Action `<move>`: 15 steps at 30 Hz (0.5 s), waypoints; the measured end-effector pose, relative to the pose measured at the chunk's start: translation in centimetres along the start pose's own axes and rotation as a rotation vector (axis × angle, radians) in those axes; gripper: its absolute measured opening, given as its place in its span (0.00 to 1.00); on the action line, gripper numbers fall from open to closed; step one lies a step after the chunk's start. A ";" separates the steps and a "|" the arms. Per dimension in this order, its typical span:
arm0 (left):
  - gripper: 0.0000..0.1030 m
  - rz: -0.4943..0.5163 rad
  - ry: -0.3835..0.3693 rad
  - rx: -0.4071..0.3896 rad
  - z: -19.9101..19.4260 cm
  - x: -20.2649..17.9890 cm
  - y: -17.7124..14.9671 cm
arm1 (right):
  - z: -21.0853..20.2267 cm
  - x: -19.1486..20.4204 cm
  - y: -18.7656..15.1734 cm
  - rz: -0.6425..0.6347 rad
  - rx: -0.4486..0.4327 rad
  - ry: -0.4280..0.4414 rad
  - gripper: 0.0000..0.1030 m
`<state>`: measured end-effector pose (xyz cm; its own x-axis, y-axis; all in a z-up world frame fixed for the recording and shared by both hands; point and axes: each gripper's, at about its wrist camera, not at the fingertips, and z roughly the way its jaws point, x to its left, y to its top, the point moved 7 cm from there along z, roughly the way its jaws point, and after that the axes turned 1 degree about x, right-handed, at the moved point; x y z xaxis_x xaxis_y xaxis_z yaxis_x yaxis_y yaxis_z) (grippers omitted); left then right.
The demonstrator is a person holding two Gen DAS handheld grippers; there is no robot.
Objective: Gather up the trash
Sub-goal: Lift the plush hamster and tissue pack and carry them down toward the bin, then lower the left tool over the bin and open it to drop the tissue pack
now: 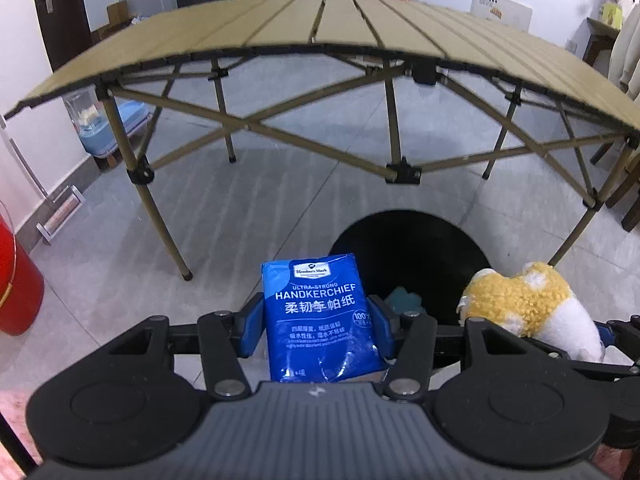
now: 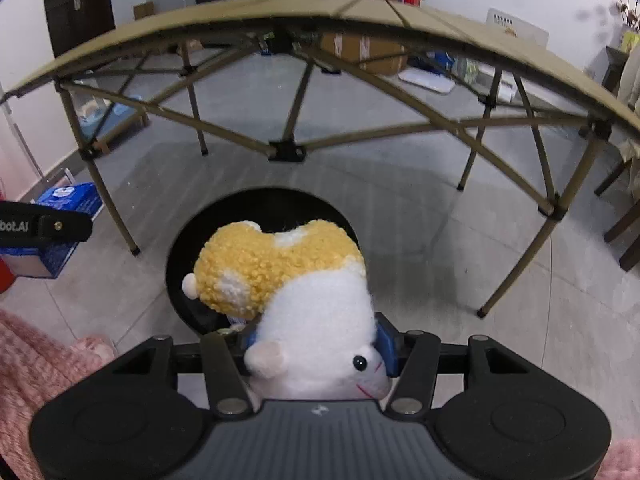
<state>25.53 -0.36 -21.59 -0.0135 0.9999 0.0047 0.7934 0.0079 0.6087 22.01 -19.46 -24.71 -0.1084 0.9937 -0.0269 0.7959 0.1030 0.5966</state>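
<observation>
My left gripper (image 1: 320, 326) is shut on a blue handkerchief pack (image 1: 320, 316), its blue pads pressing both sides. A yellow and white plush toy (image 2: 296, 300) is clamped upside down in my right gripper (image 2: 316, 344). Below both sits a round black bin (image 1: 412, 248), whose dark opening (image 2: 192, 248) lies on the floor in front of the folding table. The pack hangs just left of the bin's rim; the plush toy (image 1: 524, 304) hangs over the bin's right side. In the right wrist view the pack (image 2: 60, 216) shows at far left with the left gripper's black body.
A tan folding table (image 1: 320, 24) with crossed legs stands over the grey tiled floor behind the bin. A red container (image 1: 18, 280) is at the left edge. A water jug (image 1: 92, 128) stands by the left wall. Pink fabric (image 2: 32, 360) fills the lower left corner.
</observation>
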 end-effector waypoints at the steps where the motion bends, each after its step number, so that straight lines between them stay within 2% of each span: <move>1: 0.53 0.001 -0.002 0.009 0.5 0.0 -0.2 | 0.3 -0.2 -0.2 0.005 0.007 -0.004 0.52; 8: 0.53 0.004 0.017 0.084 3.8 0.9 -1.8 | 1.9 -1.0 -0.9 0.023 0.032 -0.020 0.52; 15: 0.53 0.004 0.030 0.127 5.1 1.4 -2.3 | 2.9 -1.7 -1.0 0.036 0.042 -0.032 0.52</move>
<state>26.77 1.06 -27.02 -0.0274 0.9991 0.0320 0.8639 0.0076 0.5036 23.15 -21.09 -27.57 -0.0612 0.9976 -0.0319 0.8233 0.0685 0.5634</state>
